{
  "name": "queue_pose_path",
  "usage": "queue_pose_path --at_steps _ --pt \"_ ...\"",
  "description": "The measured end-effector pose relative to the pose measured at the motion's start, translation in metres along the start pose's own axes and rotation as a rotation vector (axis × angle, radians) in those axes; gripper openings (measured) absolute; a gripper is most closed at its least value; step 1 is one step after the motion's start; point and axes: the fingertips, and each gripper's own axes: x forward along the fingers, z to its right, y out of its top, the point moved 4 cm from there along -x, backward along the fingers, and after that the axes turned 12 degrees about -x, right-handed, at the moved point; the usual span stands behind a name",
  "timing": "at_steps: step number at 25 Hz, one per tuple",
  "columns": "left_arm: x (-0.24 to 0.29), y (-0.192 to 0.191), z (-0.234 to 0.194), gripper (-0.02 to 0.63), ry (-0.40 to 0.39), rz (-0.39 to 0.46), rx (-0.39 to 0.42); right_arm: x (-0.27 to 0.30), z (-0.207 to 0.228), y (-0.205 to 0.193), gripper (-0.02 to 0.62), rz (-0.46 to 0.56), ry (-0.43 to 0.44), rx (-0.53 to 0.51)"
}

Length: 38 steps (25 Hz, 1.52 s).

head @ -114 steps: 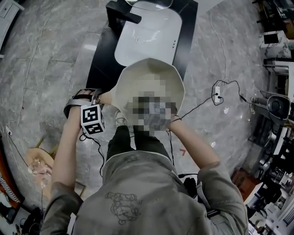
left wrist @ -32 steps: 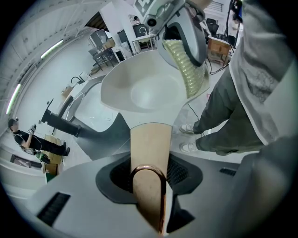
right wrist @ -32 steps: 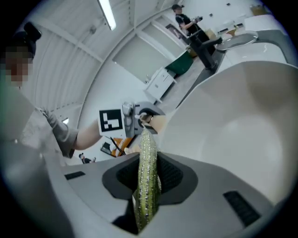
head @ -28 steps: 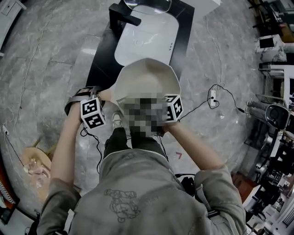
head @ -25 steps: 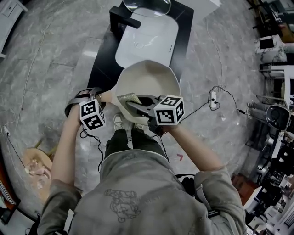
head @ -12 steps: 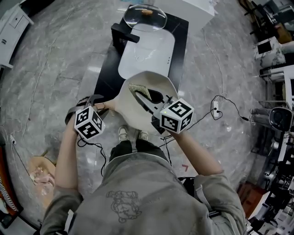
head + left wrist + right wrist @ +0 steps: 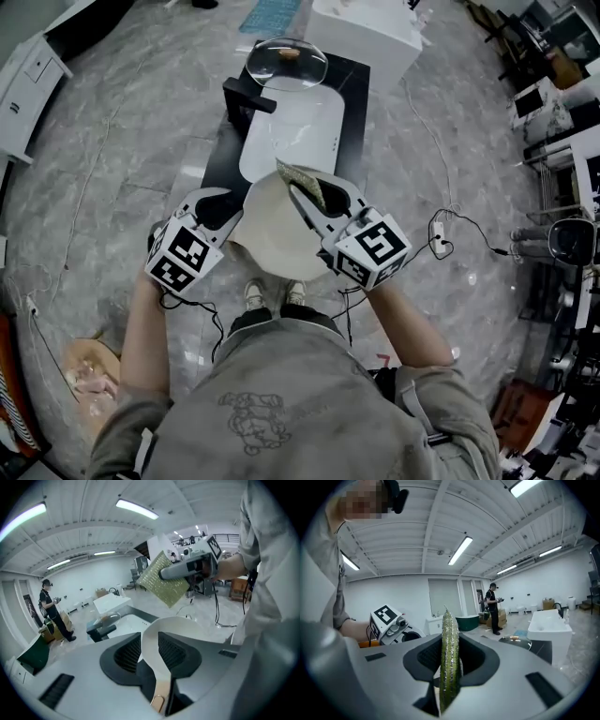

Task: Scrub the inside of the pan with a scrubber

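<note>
A cream pan (image 7: 272,234) hangs in the air below my chest, tilted, high over the floor. Its handle (image 7: 157,686) lies between the jaws of my left gripper (image 7: 225,208), which have just been closing and now grip it. In the left gripper view the pan (image 7: 180,623) shows edge-on beyond the jaws. My right gripper (image 7: 319,192) is shut on a flat green scrubber (image 7: 302,178), held just past the pan's far rim. The scrubber (image 7: 449,648) stands edge-on between the right jaws and shows flat in the left gripper view (image 7: 165,578).
Ahead on the floor stands a black counter with a white basin (image 7: 291,127), a black faucet (image 7: 248,98) and a glass lid (image 7: 286,61). A white box (image 7: 366,28) sits behind it. A cable with a power strip (image 7: 441,230) lies at the right. A person (image 7: 493,604) stands far off.
Both grippers have risen. The pan came up and tilted with the left gripper. The scrubber, inside the pan a second ago, is now lifted to its far rim.
</note>
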Motion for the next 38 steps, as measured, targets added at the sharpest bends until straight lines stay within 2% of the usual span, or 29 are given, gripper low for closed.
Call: queue_pose_path --at_steps 5,8,11,15,17,21,28,34,38 --pt "-0.017 0.060 0.009 0.075 0.006 0.223 -0.016 -0.016 0.005 0.033 0.080 0.041 -0.074 -0.055" --pt "-0.030 0.090 0.010 0.051 0.028 0.335 -0.032 -0.028 0.010 0.049 0.080 0.071 -0.132 -0.036" --pt "-0.042 0.114 0.014 0.044 0.044 0.416 -0.035 -0.043 0.017 0.066 0.080 0.108 -0.197 -0.046" --pt "-0.060 0.136 0.023 0.043 0.087 0.501 0.009 -0.062 0.024 0.084 0.080 0.131 -0.272 -0.088" --pt "-0.067 0.143 0.027 0.041 0.103 0.527 0.011 -0.072 0.025 0.092 0.080 0.147 -0.298 -0.095" --pt "-0.076 0.155 0.033 0.038 0.111 0.591 -0.050 -0.092 0.023 0.106 0.078 0.163 -0.345 -0.117" --pt "-0.080 0.152 0.033 0.038 0.174 0.663 -0.125 -0.114 0.020 0.108 0.078 0.173 -0.396 -0.150" --pt "-0.075 0.143 0.037 0.037 0.229 0.633 -0.101 -0.126 0.020 0.087 0.078 0.147 -0.436 -0.147" --pt "-0.067 0.136 0.041 0.037 0.223 0.598 -0.103 -0.130 0.022 0.075 0.078 0.119 -0.441 -0.125"
